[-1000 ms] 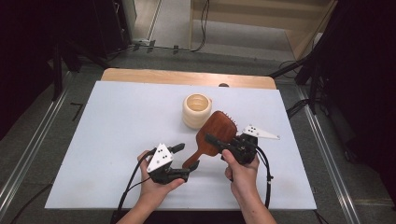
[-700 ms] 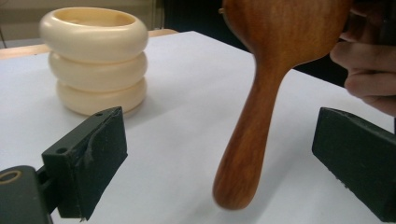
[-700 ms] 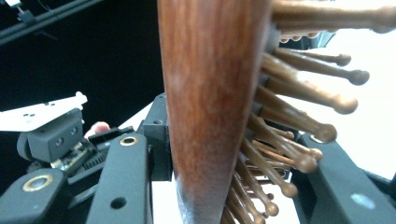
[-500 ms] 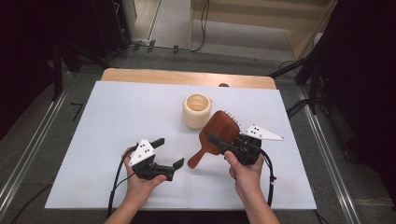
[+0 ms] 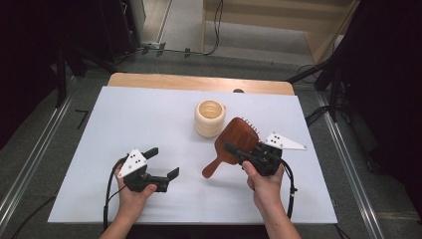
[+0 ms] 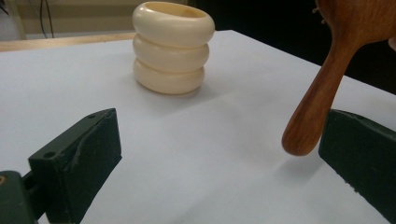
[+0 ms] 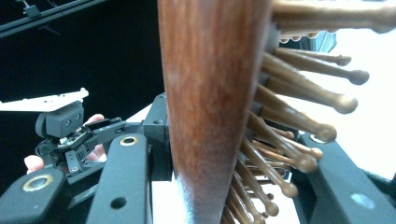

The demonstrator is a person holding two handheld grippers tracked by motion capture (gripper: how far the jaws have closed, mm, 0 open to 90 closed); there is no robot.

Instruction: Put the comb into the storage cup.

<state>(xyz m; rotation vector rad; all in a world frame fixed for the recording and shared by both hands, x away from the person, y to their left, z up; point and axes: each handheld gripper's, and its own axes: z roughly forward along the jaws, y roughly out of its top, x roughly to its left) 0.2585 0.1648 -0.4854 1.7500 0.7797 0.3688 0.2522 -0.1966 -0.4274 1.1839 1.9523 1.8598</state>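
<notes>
My right gripper (image 5: 238, 151) is clamping the wooden hairbrush (image 5: 238, 138) by its head; left gripper (image 5: 162, 162) is hovering, fingers spread wide, holding nothing.

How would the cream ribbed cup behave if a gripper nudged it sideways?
The cream cup stands upright on a base about as wide as its rim, so it would probably slide on the white table rather than tip. Its smooth, rounded ribs look slippery to pinch.
</notes>
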